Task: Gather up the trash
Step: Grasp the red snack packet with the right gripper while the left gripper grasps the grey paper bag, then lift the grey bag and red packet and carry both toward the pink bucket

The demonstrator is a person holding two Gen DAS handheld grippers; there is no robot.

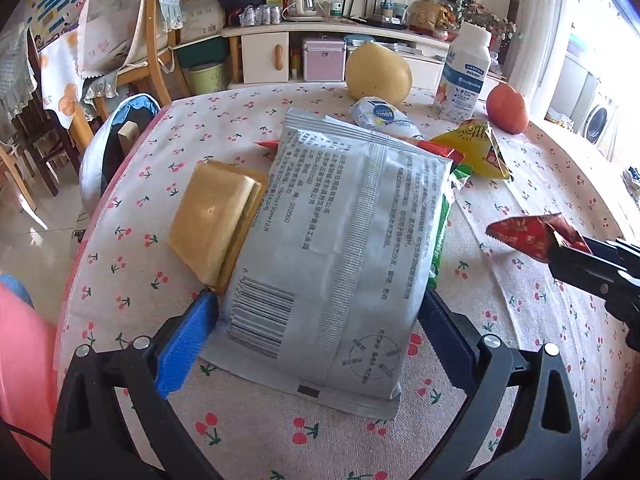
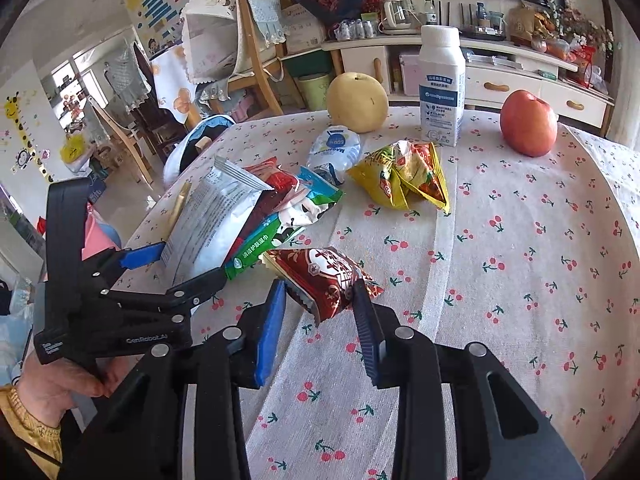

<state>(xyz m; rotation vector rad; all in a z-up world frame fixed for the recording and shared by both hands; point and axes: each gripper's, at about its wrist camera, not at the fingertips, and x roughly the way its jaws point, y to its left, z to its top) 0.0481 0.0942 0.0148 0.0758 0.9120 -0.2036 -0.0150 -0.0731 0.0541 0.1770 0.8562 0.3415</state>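
Observation:
My left gripper [image 1: 320, 300] is shut on a bundle of wrappers, with a large silver packet [image 1: 340, 240] on top and a green wet-wipe pack [image 2: 264, 244] and red wrappers under it. It also shows in the right wrist view [image 2: 188, 264]. My right gripper [image 2: 320, 292] is shut on a red snack wrapper [image 2: 324, 276], held just above the cherry-print tablecloth [image 2: 500, 280]. That wrapper shows at the right of the left wrist view [image 1: 532, 234]. A yellow crumpled wrapper [image 2: 404, 176] and a clear blue-label wrapper [image 2: 336, 148] lie further back.
A yellow pear [image 2: 358, 98], a white milk bottle [image 2: 440, 84] and a red apple [image 2: 528, 122] stand at the table's far side. A tan flat packet [image 1: 212, 220] lies left of the bundle. Chairs [image 2: 248, 60] and a cabinet stand beyond the table.

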